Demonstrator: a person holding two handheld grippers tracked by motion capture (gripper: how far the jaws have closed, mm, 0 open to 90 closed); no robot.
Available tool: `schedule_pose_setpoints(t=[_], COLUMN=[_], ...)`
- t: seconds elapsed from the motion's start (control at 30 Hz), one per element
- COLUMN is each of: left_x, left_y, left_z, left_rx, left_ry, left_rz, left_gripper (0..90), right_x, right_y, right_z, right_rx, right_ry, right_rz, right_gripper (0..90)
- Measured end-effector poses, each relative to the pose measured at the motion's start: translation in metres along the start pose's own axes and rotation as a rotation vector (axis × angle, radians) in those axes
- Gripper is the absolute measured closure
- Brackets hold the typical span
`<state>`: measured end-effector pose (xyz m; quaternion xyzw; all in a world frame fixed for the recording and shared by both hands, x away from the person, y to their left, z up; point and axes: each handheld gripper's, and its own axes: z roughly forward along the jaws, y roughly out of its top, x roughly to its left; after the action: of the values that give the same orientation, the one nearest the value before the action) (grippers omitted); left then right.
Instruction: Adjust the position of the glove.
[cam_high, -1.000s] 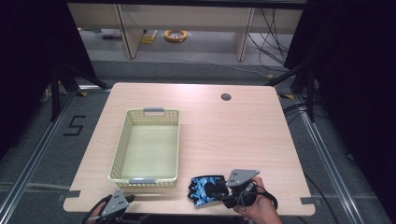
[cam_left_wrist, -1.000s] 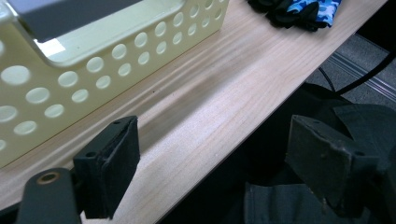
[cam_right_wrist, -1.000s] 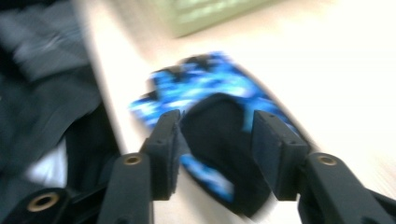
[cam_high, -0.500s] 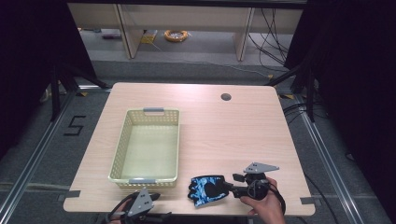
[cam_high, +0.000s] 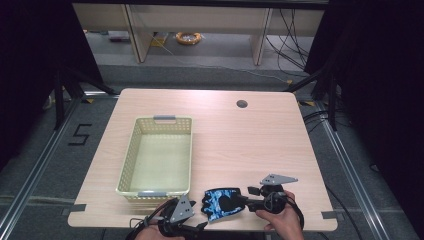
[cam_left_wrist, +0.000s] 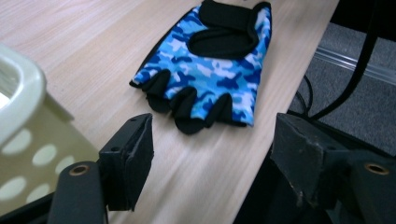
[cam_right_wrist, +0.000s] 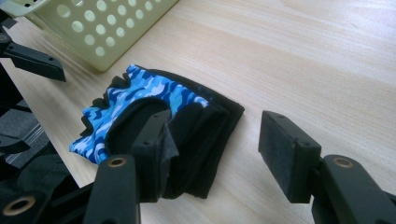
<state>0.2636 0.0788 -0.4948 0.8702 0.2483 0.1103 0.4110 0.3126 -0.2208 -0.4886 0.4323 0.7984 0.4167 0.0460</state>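
Blue camouflage fingerless glove (cam_high: 222, 202) flat on table (cam_high: 240, 135) near front edge, just right of yellow perforated basket (cam_high: 157, 155). Right gripper (cam_right_wrist: 210, 154) at cuff end, jaws having just been opening, parted, cuff between them, far pad clear. Left gripper (cam_left_wrist: 212, 149) near glove's fingertips, jaws just narrowed, apart, empty.

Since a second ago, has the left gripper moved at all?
Yes. In the high view the left gripper has slid right along the table's near edge, from below the basket's left corner towards the glove.
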Motion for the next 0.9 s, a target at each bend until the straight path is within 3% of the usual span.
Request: schedule_pose_setpoints(t=[0.07, 0.1, 0.13, 0.17, 0.23, 0.37, 0.4, 0.43, 0.47, 0.5, 0.53, 0.6, 0.63, 0.67, 0.7, 0.73, 0.9], left_x=[-0.001, -0.001, -0.002, -0.001, -0.002, -0.001, -0.002, -0.004, -0.004, -0.004, -0.005, -0.009, -0.010, -0.009, -0.011, -0.009, -0.007], left_y=[0.003, 0.004, 0.005, 0.005, 0.006, 0.006, 0.007, 0.006, 0.007, 0.007, 0.007, 0.009, 0.009, 0.009, 0.009, 0.009, 0.009], left_z=[0.005, 0.007, 0.010, 0.011, 0.016, 0.023, 0.024, 0.027, 0.027, 0.028, 0.028, 0.031, 0.033, 0.035, 0.036, 0.037, 0.041], left_rx=[0.003, 0.005, 0.001, 0.014, 0.020, 0.055, 0.062, 0.055, 0.064, 0.072, 0.076, 0.065, 0.064, 0.071, 0.074, 0.079, 0.079], left_ry=[0.002, -0.002, -0.007, 0.003, -0.001, 0.011, 0.009, -0.004, 0.007, 0.005, 0.005, -0.001, 0.000, -0.005, -0.005, 0.004, 0.020], left_rz=[0.008, 0.019, -0.001, 0.022, 0.006, 0.026, 0.037, 0.009, 0.040, 0.036, 0.038, 0.035, 0.024, 0.048, 0.033, 0.056, 0.027], left_gripper=[29.3, 29.2, 29.1, 28.9, 27.5, 24.3, 24.1, 23.8, 23.9, 24.1, 24.1, 24.1, 24.2, 24.2, 23.6, 23.3, 22.7], right_x=[0.000, 0.002, 0.000, 0.001, 0.002, 0.000, 0.000, 0.000, 0.000, 0.001, 0.000, 0.000, 0.002, 0.000, -0.001, -0.002, -0.007], right_y=[0.001, 0.000, 0.001, 0.001, 0.001, 0.001, 0.001, 0.001, 0.001, 0.001, 0.000, 0.000, 0.000, 0.000, -0.001, -0.001, -0.005], right_z=[-0.001, 0.000, 0.000, 0.000, 0.001, 0.001, 0.002, 0.001, 0.001, 0.001, 0.003, 0.002, 0.003, 0.004, 0.005, 0.006, 0.013], right_rx=[0.006, 0.012, 0.006, 0.009, 0.001, 0.000, -0.008, -0.009, -0.006, 0.013, -0.003, 0.015, 0.026, 0.031, 0.033, 0.035, 0.052], right_ry=[-0.011, 0.009, -0.009, -0.009, 0.000, -0.006, 0.015, 0.001, -0.002, -0.004, 0.001, -0.014, -0.010, -0.010, -0.020, -0.019, -0.005], right_rz=[-0.007, 0.034, -0.008, -0.001, 0.009, -0.003, 0.011, 0.009, 0.010, 0.030, 0.011, 0.007, 0.030, 0.024, 0.028, 0.033, 0.066], right_gripper=[45.9, 45.9, 45.9, 45.9, 45.9, 45.6, 46.0, 46.4, 46.7, 47.5, 48.3, 48.7, 49.0, 49.8, 49.8, 49.8, 50.2])
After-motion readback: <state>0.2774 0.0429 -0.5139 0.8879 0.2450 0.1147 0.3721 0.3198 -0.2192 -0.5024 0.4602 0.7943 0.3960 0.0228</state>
